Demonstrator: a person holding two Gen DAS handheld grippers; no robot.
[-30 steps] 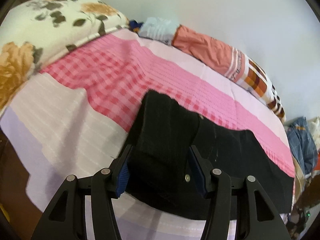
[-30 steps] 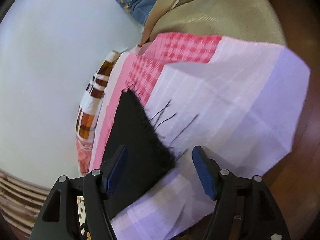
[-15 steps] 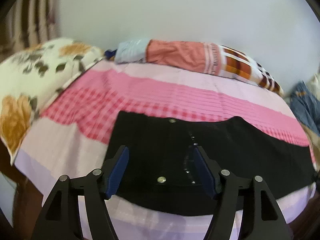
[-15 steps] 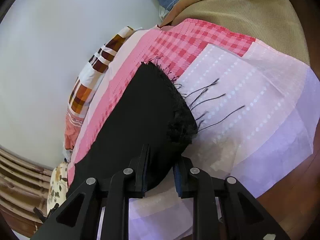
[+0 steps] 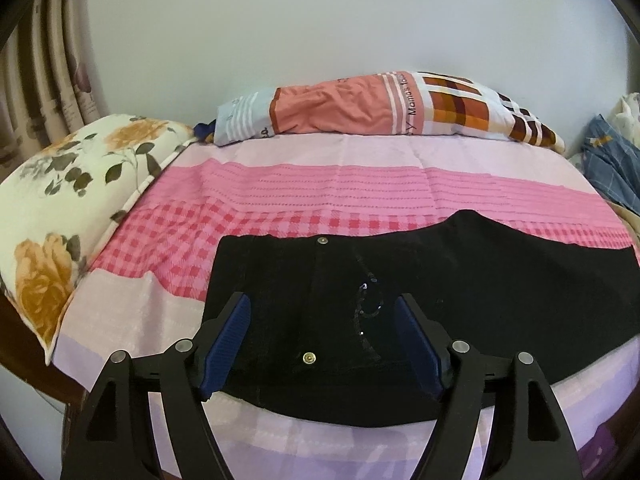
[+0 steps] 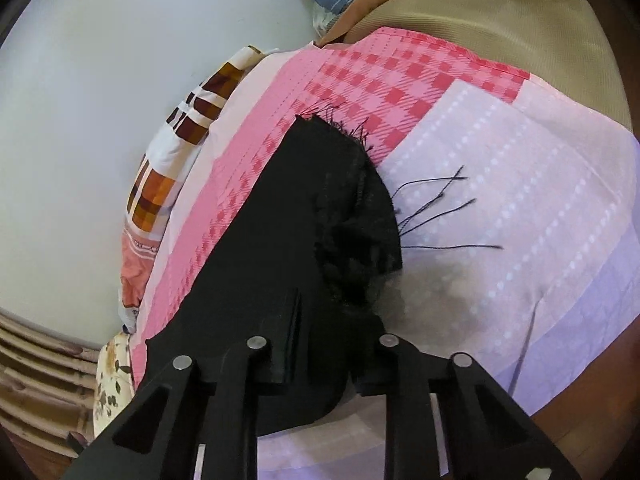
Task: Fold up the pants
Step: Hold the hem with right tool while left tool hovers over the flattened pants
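Pants first, from the left wrist view: black ones, spread flat across the near half of the bed, waistband end toward 9 o'clock and the legs running off to 3 o'clock. They sit on a pink, checked and lilac bedsheet. Left gripper hangs over the waist area with its jaws wide and still opening; the blue pads stand on either side of the fly and a brass button, not pinching any fabric as far as I can see. At 9 o'clock there's a floral pillow, and at 12 o'clock a long patchwork pillow lies against the wall. Some blue plaid cloth is bunched at 3 o'clock.

Right wrist view now. Right gripper has its jaws nearly together and closing, with the frayed hem of the pants bunched up right between them, so it's pinching the leg end. Loose black threads stick out from the hem toward 3 o'clock over the pale part of the bedsheet. The patchwork pillow runs along at 9 o'clock, and a tan cover fills 1 o'clock.
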